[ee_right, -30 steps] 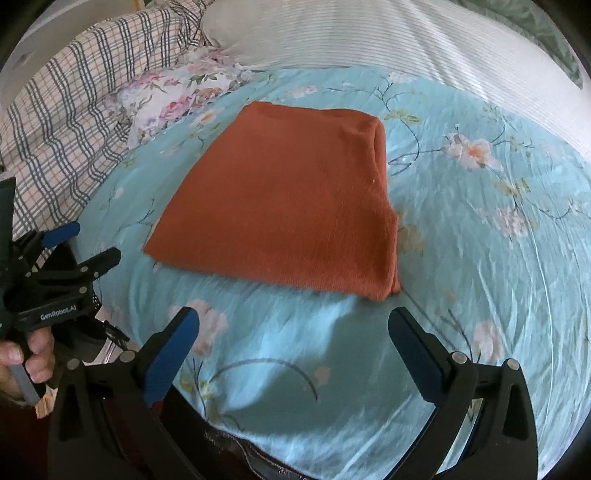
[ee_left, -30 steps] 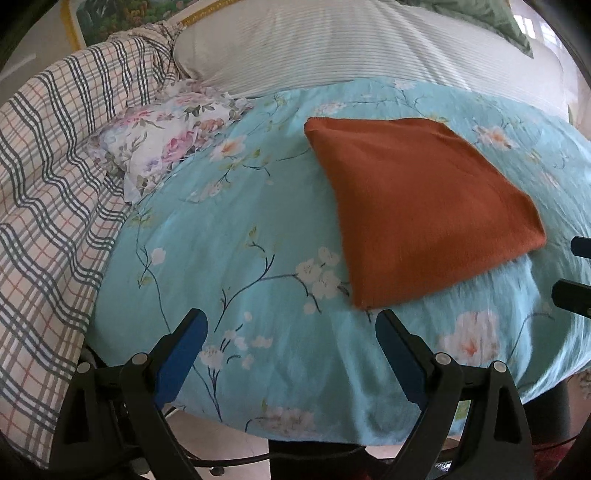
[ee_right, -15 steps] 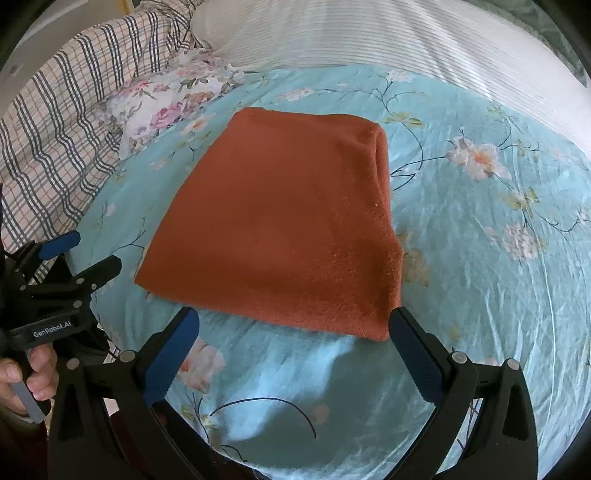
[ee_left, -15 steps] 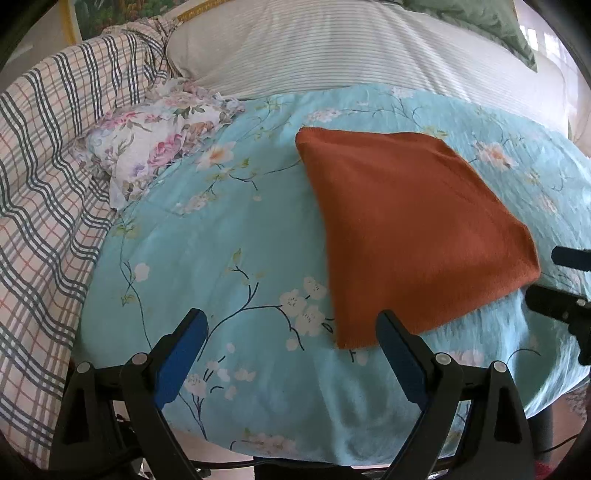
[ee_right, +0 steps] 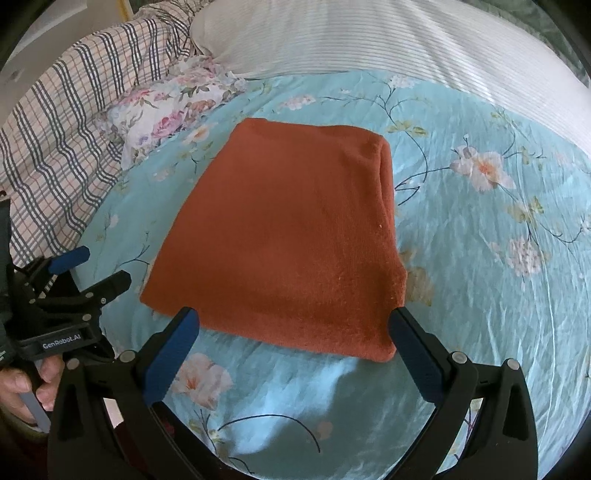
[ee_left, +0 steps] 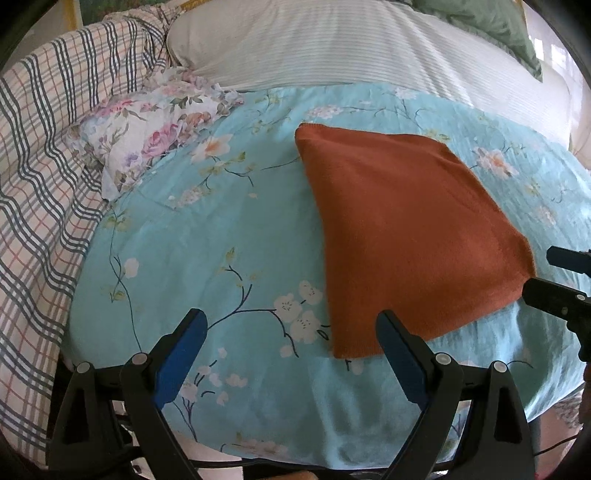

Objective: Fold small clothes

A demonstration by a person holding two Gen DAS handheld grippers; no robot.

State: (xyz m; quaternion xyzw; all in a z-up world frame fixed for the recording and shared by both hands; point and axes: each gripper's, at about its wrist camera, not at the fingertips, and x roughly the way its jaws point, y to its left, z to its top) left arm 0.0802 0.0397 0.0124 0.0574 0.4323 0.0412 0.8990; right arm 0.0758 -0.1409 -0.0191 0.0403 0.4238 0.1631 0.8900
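A rust-orange folded garment [ee_left: 406, 236] lies flat on the turquoise floral sheet [ee_left: 207, 251]; it also shows in the right wrist view [ee_right: 288, 236]. My left gripper [ee_left: 291, 332] is open and empty, its right finger at the garment's near left corner. My right gripper [ee_right: 295, 328] is open and empty, its fingers straddling the garment's near edge. The left gripper also shows at the left of the right wrist view [ee_right: 90, 264], and the right gripper's fingers show at the right edge of the left wrist view [ee_left: 554, 273].
A crumpled floral cloth [ee_left: 147, 136] lies at the sheet's far left beside a plaid blanket [ee_left: 40, 177]. A white striped cover [ee_left: 351, 44] lies behind, with a green pillow [ee_left: 491, 26] at the far right. The bed edge is just below the grippers.
Both grippers have moved forward toward the garment's near edge, so it looks larger and closer. Both stay open.
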